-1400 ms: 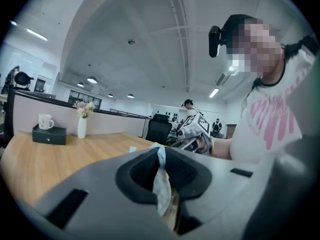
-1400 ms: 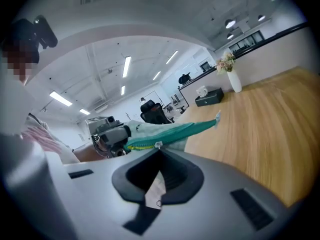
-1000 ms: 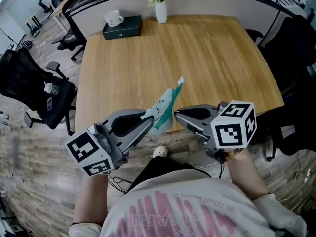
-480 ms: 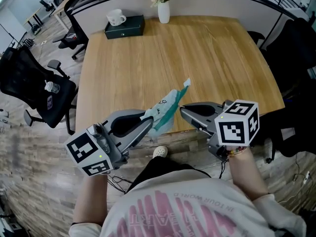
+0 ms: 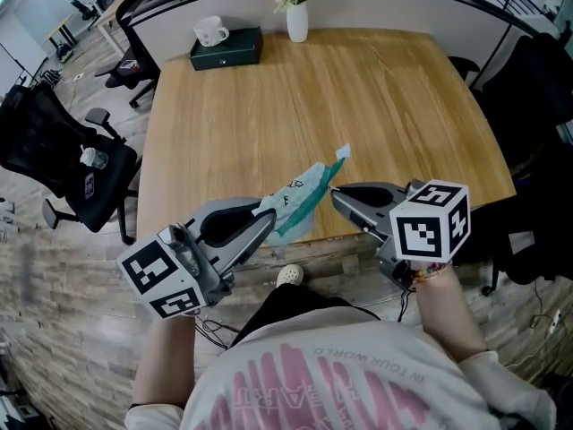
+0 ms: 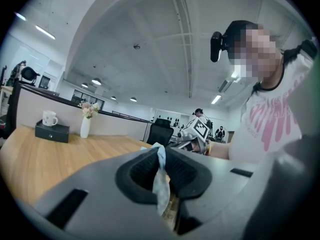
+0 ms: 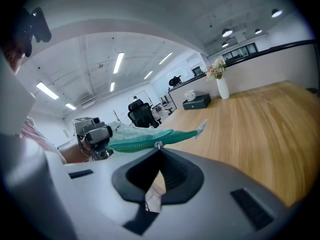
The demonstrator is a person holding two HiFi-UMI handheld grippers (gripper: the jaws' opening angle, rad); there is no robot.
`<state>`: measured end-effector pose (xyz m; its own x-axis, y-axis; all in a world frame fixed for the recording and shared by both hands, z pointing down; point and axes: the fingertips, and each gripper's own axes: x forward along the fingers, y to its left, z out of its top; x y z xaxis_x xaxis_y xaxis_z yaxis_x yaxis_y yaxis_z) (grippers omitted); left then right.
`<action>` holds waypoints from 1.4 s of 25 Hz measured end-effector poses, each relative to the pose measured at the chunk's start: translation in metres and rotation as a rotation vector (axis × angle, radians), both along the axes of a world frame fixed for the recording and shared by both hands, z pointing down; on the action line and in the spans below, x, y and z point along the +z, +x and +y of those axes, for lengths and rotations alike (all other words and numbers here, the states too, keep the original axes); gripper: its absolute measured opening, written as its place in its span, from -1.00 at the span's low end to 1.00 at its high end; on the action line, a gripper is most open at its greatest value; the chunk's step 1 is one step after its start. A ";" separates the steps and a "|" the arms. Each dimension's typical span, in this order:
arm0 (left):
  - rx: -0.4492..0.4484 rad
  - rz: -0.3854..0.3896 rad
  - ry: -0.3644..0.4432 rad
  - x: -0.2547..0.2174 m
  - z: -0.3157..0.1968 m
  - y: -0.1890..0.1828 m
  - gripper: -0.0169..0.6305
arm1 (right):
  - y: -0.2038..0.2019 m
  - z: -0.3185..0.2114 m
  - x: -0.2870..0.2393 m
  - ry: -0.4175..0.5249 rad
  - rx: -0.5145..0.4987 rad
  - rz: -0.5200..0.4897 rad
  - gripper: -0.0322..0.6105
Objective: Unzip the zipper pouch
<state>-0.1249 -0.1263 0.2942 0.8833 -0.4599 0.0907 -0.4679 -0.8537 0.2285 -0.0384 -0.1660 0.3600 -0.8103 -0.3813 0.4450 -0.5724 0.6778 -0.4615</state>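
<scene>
The zipper pouch (image 5: pixel 300 200) is held in the air over the near edge of the bench (image 5: pixel 358 97), stretched between both grippers. One end is clamped by the fingers of the left gripper (image 6: pixel 160 159), probably as an anchor. The fingers of the right gripper (image 7: pixel 159 150) are closed on what appears to be the zipper pull (image 7: pixel 158 145), so the teal zipper is kept taut. How far it is opened cannot be made out.

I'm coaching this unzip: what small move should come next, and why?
Probably slide the right tongs along the zipper toward its far tab, where it looks closed: they are shut on the pull mid-zipper, while the left tongs clamp the pouch at its near end.
</scene>
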 end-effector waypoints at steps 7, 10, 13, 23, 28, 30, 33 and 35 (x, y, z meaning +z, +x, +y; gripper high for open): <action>-0.010 0.007 0.001 0.001 0.000 -0.003 -0.82 | 0.013 -0.008 0.007 0.017 0.047 0.060 -0.91; -0.024 0.012 -0.004 0.001 -0.002 -0.005 -0.82 | 0.018 -0.010 0.007 0.021 0.058 0.072 -0.91; -0.028 0.014 -0.006 0.002 -0.004 -0.007 -0.82 | 0.023 -0.014 0.009 0.019 0.077 0.078 -0.91; -0.034 0.018 -0.020 0.008 -0.011 -0.013 -0.82 | 0.032 -0.025 0.017 0.010 0.118 0.096 -0.90; -0.048 0.012 -0.022 0.009 -0.014 -0.021 -0.82 | 0.040 -0.032 0.017 -0.001 0.141 0.088 -0.90; -0.051 0.010 -0.025 0.010 -0.016 -0.022 -0.82 | 0.039 -0.034 0.016 -0.007 0.142 0.075 -0.90; -0.054 0.003 -0.028 0.012 -0.018 -0.022 -0.82 | 0.040 -0.036 0.016 -0.012 0.142 0.068 -0.90; -0.063 0.013 -0.040 0.013 -0.020 -0.022 -0.82 | 0.040 -0.038 0.016 -0.016 0.143 0.057 -0.90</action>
